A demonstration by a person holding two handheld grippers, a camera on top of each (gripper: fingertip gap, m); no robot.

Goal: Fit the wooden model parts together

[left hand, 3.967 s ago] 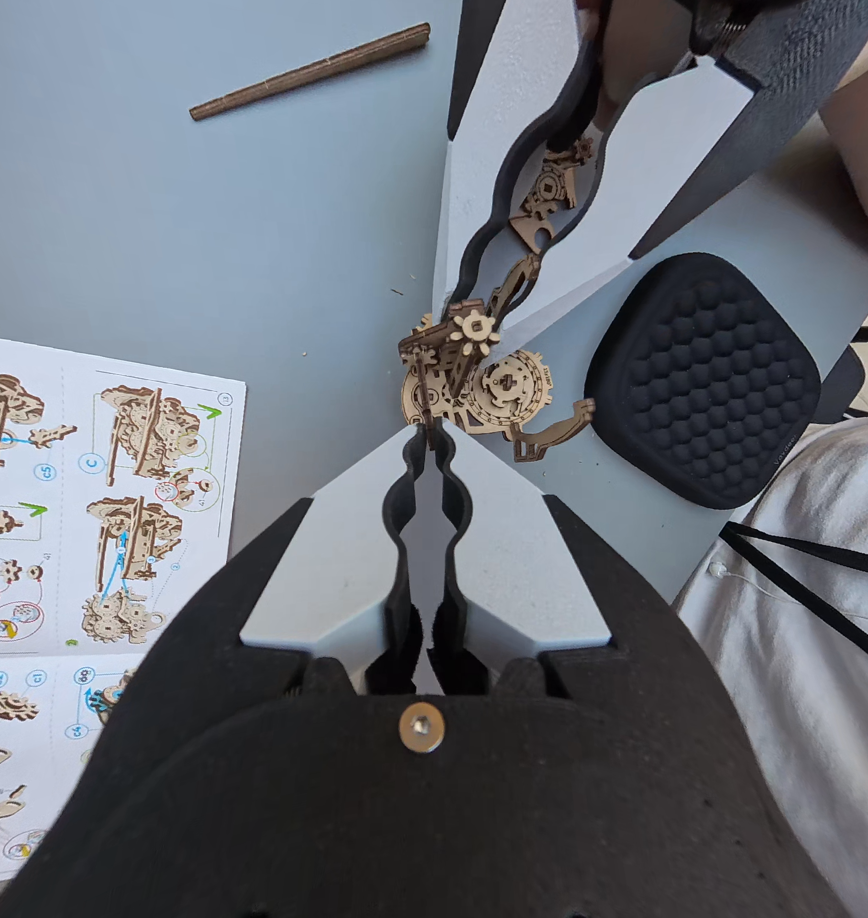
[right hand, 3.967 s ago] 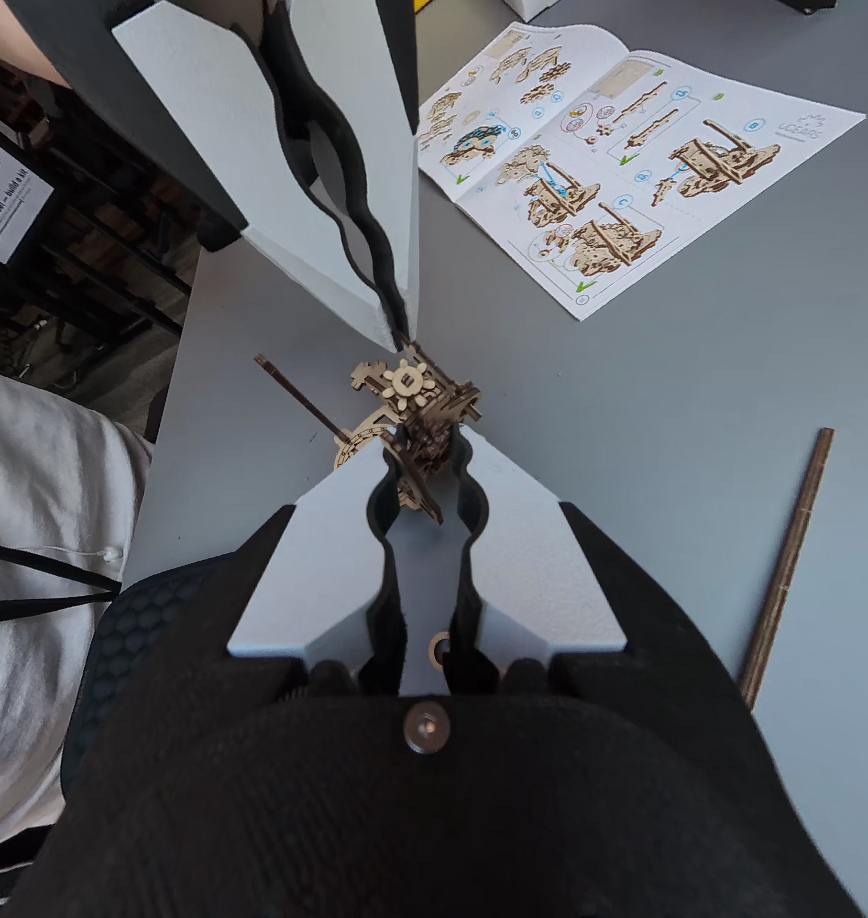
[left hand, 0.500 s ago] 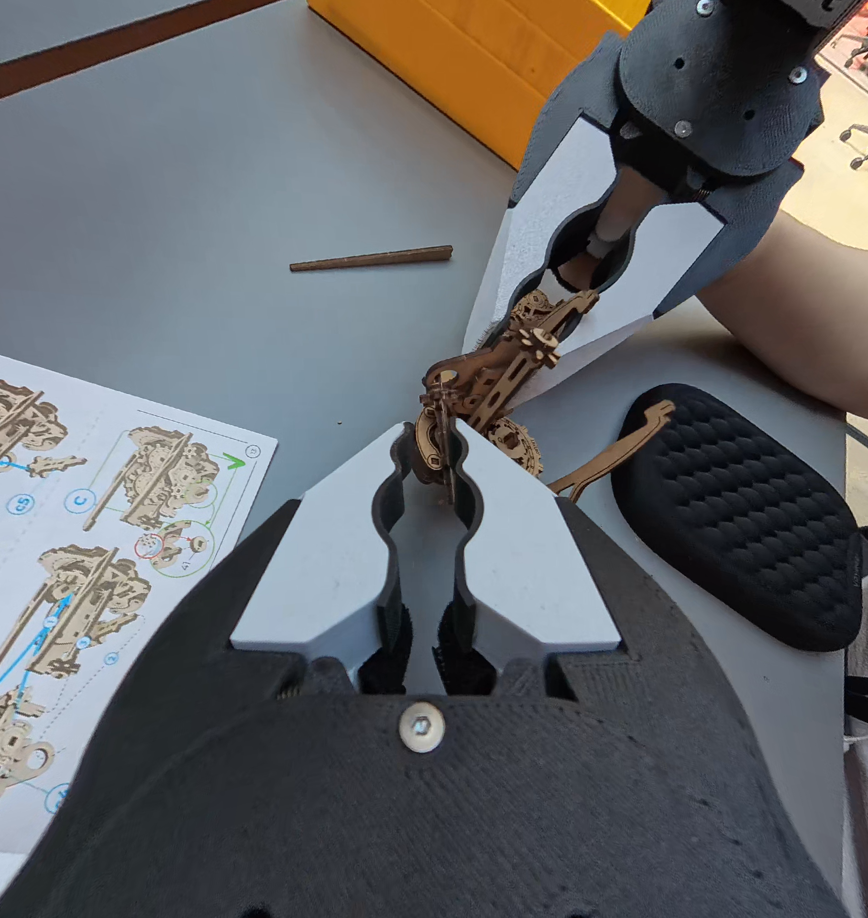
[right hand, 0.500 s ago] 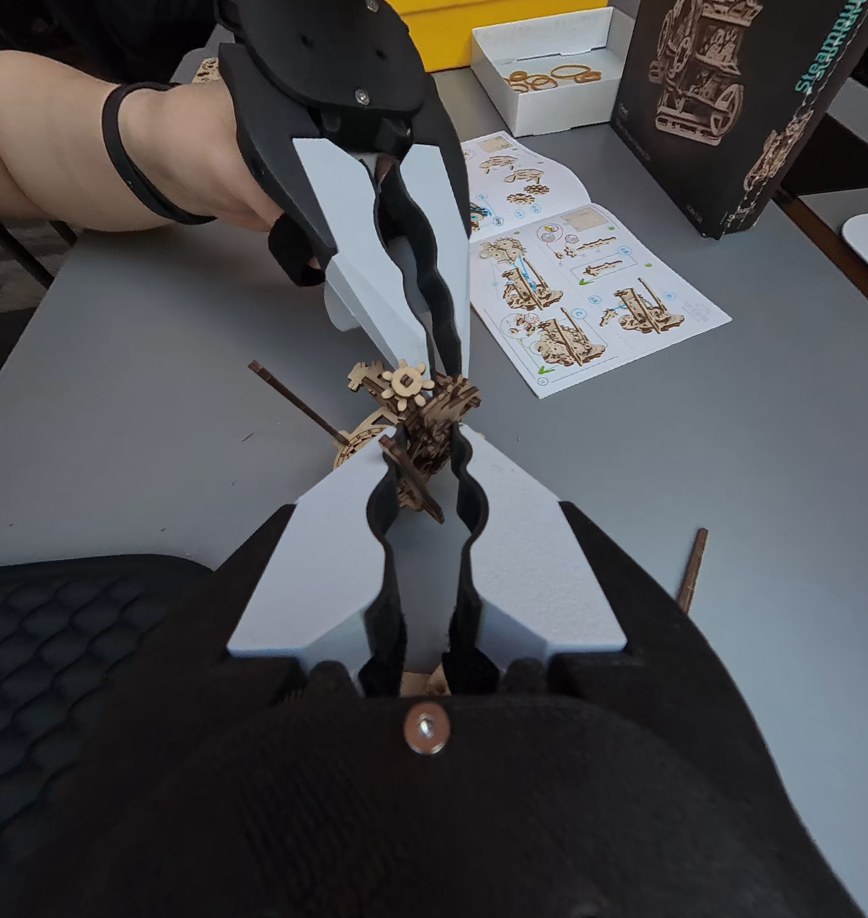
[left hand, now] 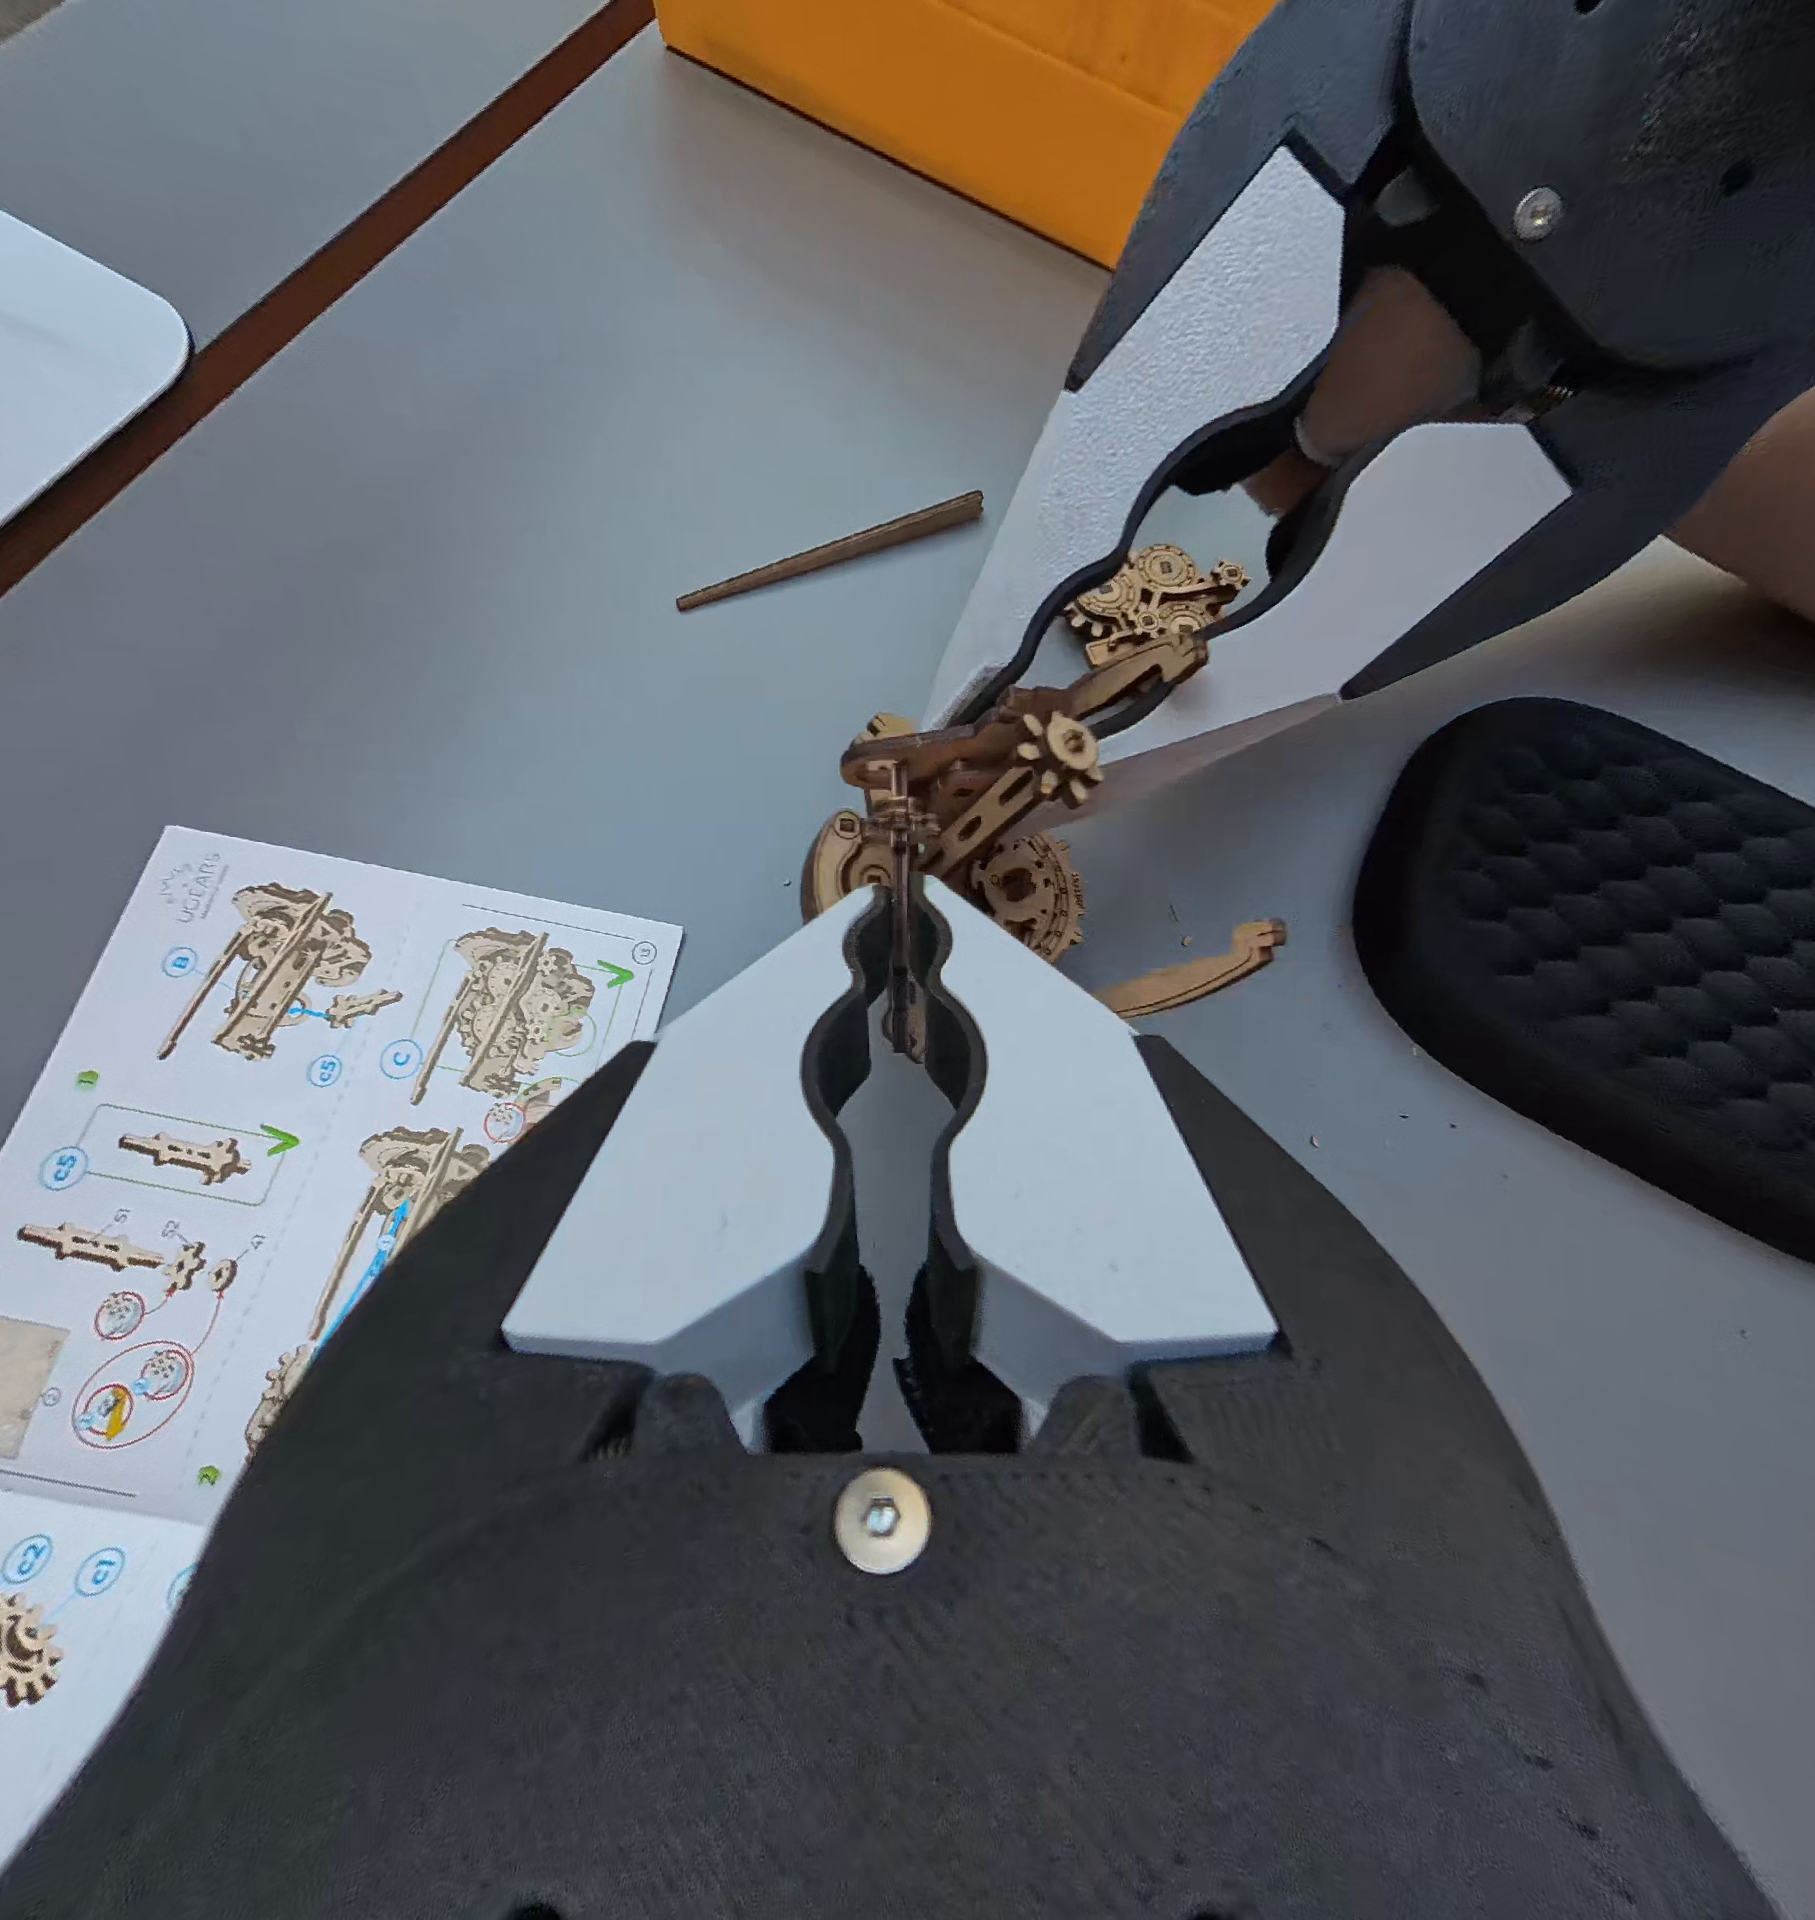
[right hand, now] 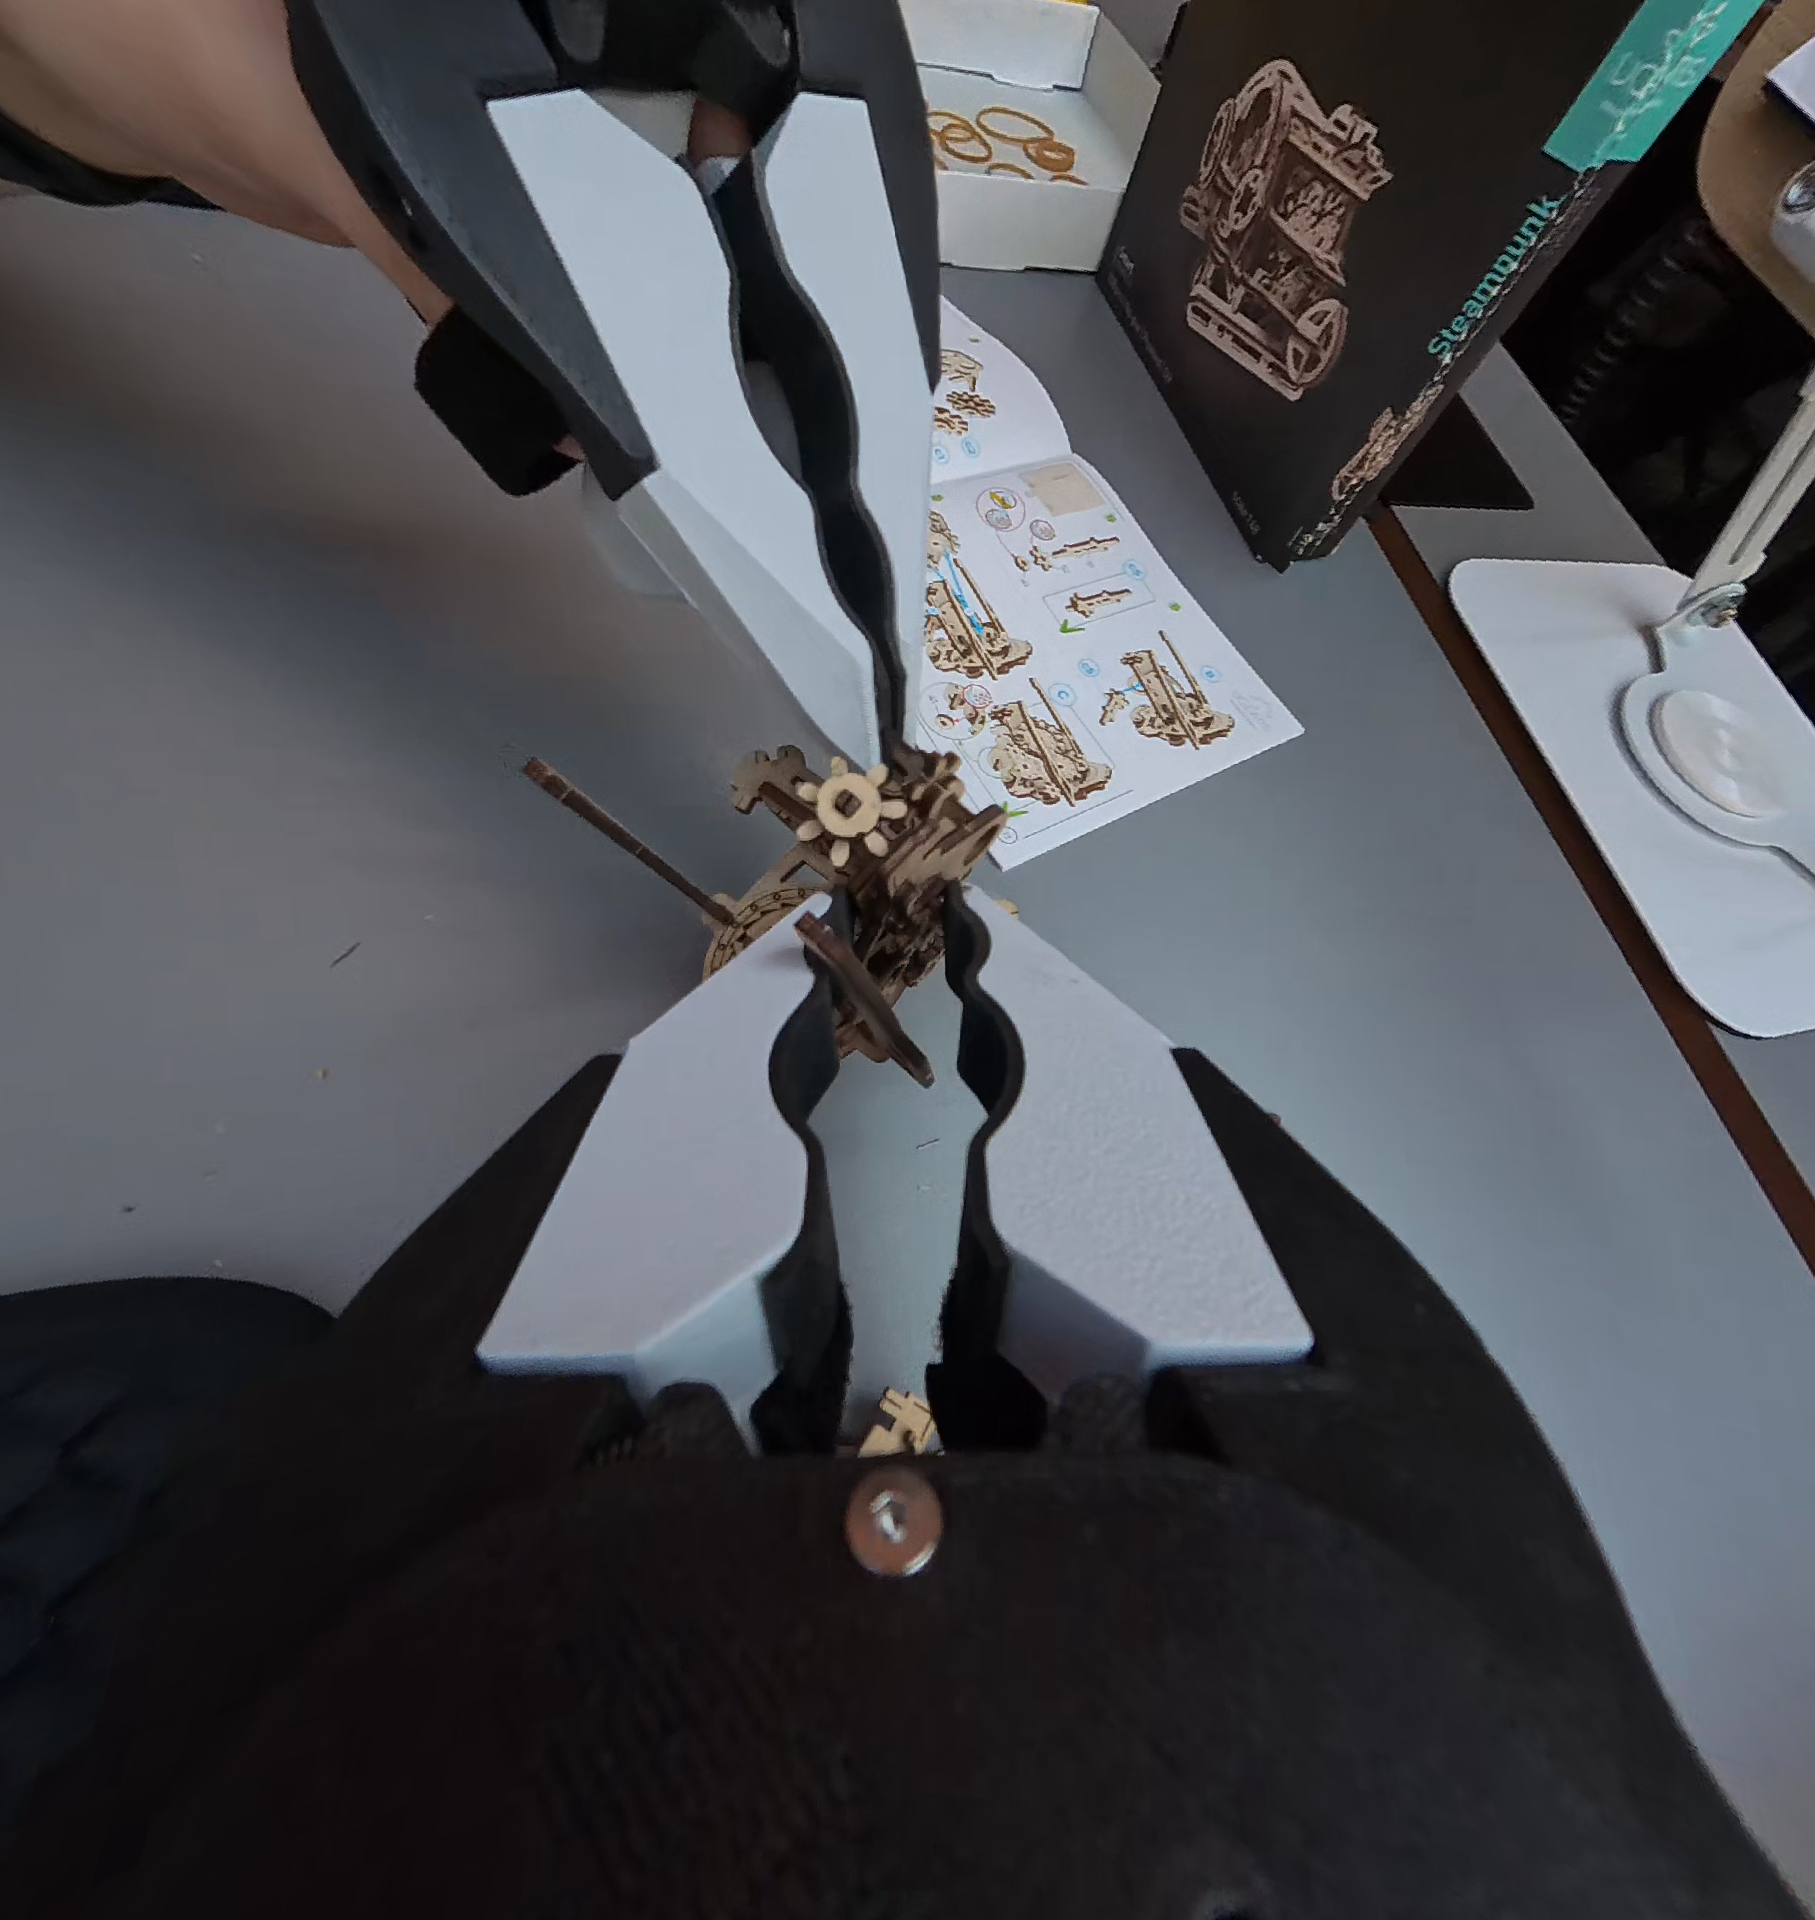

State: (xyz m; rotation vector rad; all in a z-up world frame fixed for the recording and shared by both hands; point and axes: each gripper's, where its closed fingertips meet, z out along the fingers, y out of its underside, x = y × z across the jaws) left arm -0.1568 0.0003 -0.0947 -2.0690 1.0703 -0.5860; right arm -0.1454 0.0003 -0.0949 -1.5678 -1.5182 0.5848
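- Gripping the wooden model [left hand: 944, 821] from opposite sides, both grippers hold it just above the grey table [left hand: 487, 436].
- The left gripper [left hand: 898, 914] is clenched on a thin upright piece at the model's near edge.
- The right gripper [right hand: 887, 935] is clamped around the model's geared body.
- An instruction sheet [left hand: 290, 1049] lies flat beside them; a wooden stick [left hand: 830, 551] lies well apart.

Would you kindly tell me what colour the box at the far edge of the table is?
The box is yellow-orange, best seen in the left wrist view.
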